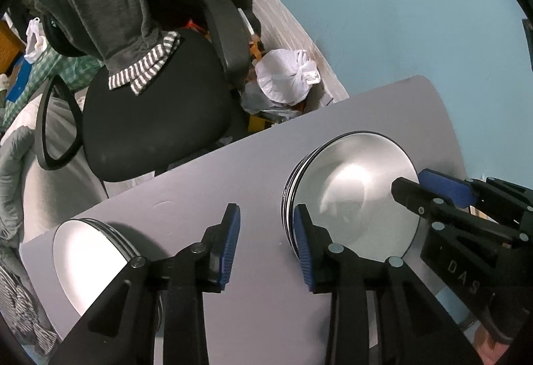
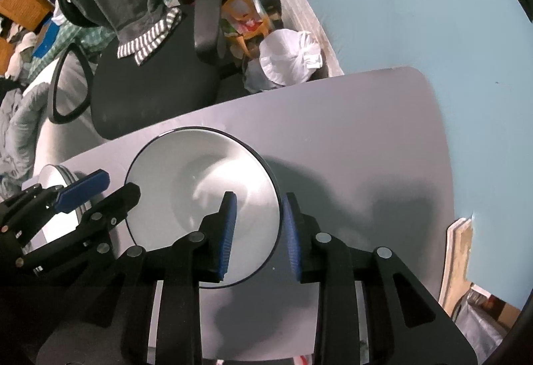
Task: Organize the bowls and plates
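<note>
A stack of white plates with dark rims sits on the grey table; it also shows in the right wrist view. A second stack of white plates sits at the table's left edge and shows in the right wrist view. My left gripper is open and empty, just left of the big stack. My right gripper is open, its fingers either side of the top plate's right rim, one above the plate and one outside it.
A black office chair with a grey garment over its back stands beyond the table's far edge. A white tied bag lies on the floor by the blue wall. Bare table surface lies right of the stack.
</note>
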### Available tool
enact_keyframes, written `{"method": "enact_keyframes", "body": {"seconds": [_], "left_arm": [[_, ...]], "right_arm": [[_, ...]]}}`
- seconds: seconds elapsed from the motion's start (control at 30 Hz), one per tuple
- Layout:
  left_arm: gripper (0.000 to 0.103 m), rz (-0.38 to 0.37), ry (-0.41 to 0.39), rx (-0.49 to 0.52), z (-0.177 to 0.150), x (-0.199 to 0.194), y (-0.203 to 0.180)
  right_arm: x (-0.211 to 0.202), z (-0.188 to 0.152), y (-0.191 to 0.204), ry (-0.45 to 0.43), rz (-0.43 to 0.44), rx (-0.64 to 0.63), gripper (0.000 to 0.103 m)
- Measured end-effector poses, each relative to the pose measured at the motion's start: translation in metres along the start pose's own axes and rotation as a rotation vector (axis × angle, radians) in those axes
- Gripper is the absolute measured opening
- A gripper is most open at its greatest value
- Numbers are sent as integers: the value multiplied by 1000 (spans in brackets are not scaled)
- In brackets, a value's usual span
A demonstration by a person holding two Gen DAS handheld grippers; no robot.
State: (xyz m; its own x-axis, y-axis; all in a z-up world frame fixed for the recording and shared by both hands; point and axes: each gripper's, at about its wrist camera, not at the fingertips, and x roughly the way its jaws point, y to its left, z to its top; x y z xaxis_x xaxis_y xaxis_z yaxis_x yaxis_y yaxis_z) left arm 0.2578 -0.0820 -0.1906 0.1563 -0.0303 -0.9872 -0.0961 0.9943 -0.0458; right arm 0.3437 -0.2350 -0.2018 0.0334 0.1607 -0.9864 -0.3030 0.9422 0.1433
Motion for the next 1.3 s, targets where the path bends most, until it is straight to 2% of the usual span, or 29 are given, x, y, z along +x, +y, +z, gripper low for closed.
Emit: {"method": "enact_keyframes", "body": {"seconds": [0.07, 0.3, 0.6, 0.73, 0.83, 0.97, 1.17, 1.3], "left_arm": [[46, -4, -17, -10, -1, -7, 2], [46, -29, -59, -39, -5, -30, 12], [47, -78, -110, -86, -13, -64, 24], [60, -74, -154, -85, -19, -81, 28], [61, -54, -184, -74, -26, -93, 30], [61, -54, -199, -70, -32, -106, 37], [62, -97, -220, -129, -42, -124, 55], [63, -99, -243, -142, -51, -137, 63]], "right_arm": [[-4, 0, 0, -13, -5, 2, 30], [-21, -1, 6, -62, -19, -8, 48], [-48, -3, 14, -120, -23, -23, 57], [-62, -5, 20, -154, -34, -33, 63], [-74, -8, 24, -188, -47, -47, 67], [-88, -13, 30, -216, -46, -51, 68], [-108, -21, 41, -248, -31, -58, 69], [-120, -27, 50, -277, -34, -67, 69]]}}
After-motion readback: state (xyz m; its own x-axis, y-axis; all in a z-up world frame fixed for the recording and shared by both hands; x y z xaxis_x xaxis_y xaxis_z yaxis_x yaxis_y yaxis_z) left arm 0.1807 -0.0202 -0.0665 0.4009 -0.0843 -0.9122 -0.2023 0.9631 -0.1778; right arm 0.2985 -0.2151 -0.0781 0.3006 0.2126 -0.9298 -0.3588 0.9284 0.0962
